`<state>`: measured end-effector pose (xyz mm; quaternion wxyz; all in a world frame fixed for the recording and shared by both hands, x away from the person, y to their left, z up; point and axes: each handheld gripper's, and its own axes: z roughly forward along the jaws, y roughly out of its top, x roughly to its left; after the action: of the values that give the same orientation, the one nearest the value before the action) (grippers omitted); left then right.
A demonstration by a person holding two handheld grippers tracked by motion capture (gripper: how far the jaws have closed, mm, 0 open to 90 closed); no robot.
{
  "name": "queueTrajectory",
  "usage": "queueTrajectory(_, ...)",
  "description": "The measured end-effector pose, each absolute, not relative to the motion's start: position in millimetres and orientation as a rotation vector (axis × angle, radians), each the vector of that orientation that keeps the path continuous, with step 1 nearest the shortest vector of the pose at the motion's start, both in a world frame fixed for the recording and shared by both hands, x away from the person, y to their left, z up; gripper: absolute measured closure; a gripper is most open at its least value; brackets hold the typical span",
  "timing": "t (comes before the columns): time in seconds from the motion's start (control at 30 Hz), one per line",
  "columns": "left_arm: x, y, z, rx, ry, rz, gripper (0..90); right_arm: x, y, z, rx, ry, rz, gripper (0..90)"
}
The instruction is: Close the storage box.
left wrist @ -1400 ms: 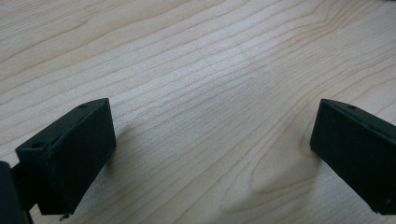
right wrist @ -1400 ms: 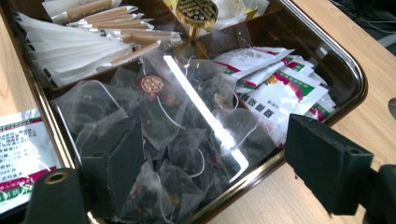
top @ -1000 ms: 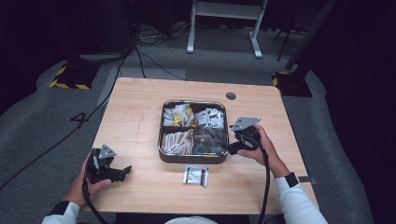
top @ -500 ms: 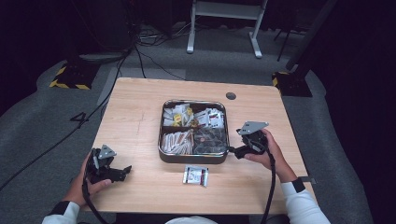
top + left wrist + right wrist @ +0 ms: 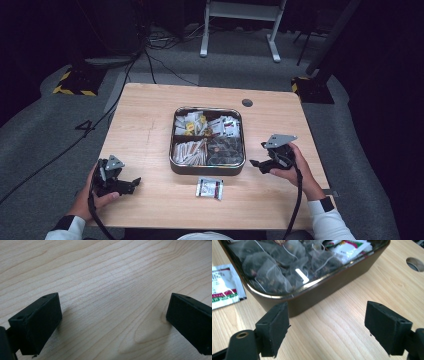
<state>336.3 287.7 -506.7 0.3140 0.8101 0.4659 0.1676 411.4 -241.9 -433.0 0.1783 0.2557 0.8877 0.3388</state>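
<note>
A small white sachet with red and green print point(image 5: 209, 188) is seen lying flat on the light wooden table point(image 5: 150, 120), just in front of the dark metal four-compartment tray point(image 5: 207, 170) and clear of its near wall. Mesh tea bags point(image 5: 274, 270) are noted in the tray's near right compartment. The right gripper point(image 5: 261, 165) is held just right of the tray, jaws wide apart and empty. The left gripper point(image 5: 131, 183) is rested near the table's front left, jaws likewise spread wide with nothing between them.
</note>
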Motion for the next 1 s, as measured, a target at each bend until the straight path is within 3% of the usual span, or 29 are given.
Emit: queueTrajectory(1.0, 337, 288, -506, 2.142, 1.225, 0.438, 0.4, 395, -292, -475, 0.862, 2.525, 0.856, 19.8)
